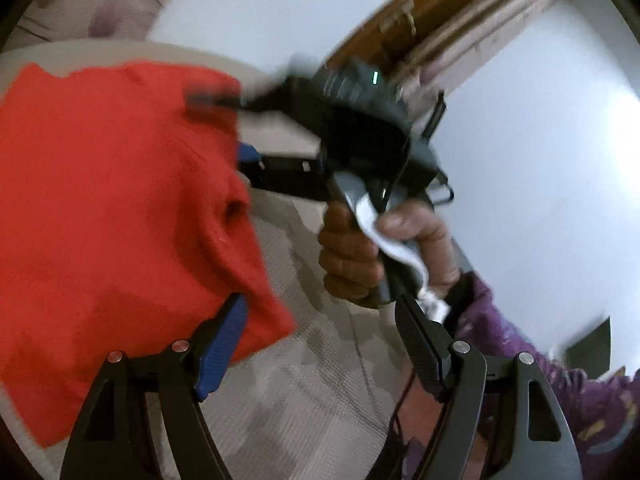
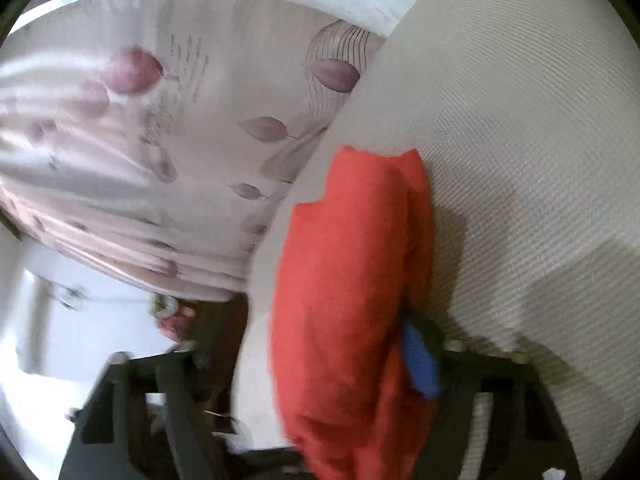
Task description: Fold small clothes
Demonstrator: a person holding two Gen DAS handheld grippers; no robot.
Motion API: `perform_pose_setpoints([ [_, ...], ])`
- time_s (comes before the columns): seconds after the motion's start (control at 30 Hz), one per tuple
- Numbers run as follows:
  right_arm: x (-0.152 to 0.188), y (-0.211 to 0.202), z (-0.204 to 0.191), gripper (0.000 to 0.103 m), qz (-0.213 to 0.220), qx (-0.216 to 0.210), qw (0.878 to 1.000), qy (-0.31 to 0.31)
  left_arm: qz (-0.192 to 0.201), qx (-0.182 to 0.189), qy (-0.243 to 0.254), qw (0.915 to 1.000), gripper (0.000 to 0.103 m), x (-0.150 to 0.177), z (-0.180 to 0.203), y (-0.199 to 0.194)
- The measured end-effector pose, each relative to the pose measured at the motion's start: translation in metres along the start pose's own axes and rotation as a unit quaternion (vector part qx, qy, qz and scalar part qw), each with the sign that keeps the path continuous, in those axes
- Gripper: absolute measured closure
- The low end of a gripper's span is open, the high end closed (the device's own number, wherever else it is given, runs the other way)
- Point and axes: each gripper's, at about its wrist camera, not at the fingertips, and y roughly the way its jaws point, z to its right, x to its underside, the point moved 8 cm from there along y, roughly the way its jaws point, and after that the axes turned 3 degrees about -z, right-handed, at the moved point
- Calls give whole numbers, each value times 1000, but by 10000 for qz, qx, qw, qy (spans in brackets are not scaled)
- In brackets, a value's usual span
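A red cloth [image 1: 112, 208] hangs lifted above the woven beige surface [image 1: 320, 392]. In the left wrist view my left gripper [image 1: 320, 320] is open; its blue-padded left finger [image 1: 222, 352] touches the cloth's lower edge, and nothing lies between the fingers. The right gripper [image 1: 224, 132] shows there too, held by a hand [image 1: 352, 256], its fingers at the cloth's upper right edge. In the right wrist view the red cloth [image 2: 348, 288] drapes over the right gripper [image 2: 384, 344] and hides most of it; only a blue pad [image 2: 420, 364] shows against the cloth. The view is blurred.
A floral curtain [image 2: 160, 120] hangs at the left of the right wrist view, beyond the surface's edge. A wooden frame [image 1: 440, 12] and white wall are behind the hand. The person's purple sleeve [image 1: 560, 392] is at lower right.
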Motion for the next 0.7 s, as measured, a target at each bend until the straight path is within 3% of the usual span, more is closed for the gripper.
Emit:
perform_pose_setpoints([
  [0.03,0,3,1,78,-79,117,9999,-64,211,-108,-34,9997,28,-4,-6,-16],
  [0.17,-7,9,-5,83,-173,471,9978,-432,974,-549,-297,9933,28,-13,-40,-76],
  [0.23,-13,16,-23,84,-228,377,9969,-659,1230,-787,-617,9874,28,-13,-66,-101],
  [0.33,-20,25,-68,86,-190,-116,9911,-1310,1485,-877,-1059,9793,28,-6,-90,-122],
  [0.4,-27,19,-79,87,81,-498,9850,-1651,1397,-863,-1152,9797,28,3,-91,-120],
  [0.57,-33,34,25,86,-110,18,9989,-463,955,-1123,-660,9869,28,17,-79,-98],
  [0.6,-33,29,31,84,-132,-361,9992,-109,897,-1180,-589,9872,28,18,-77,-94],
  [0.63,-34,22,28,79,-96,-500,9986,-133,856,-1215,-554,9873,28,19,-76,-91],
  [0.7,-33,16,28,69,-90,-179,9994,-295,847,-1198,-540,9877,28,21,-78,-94],
])
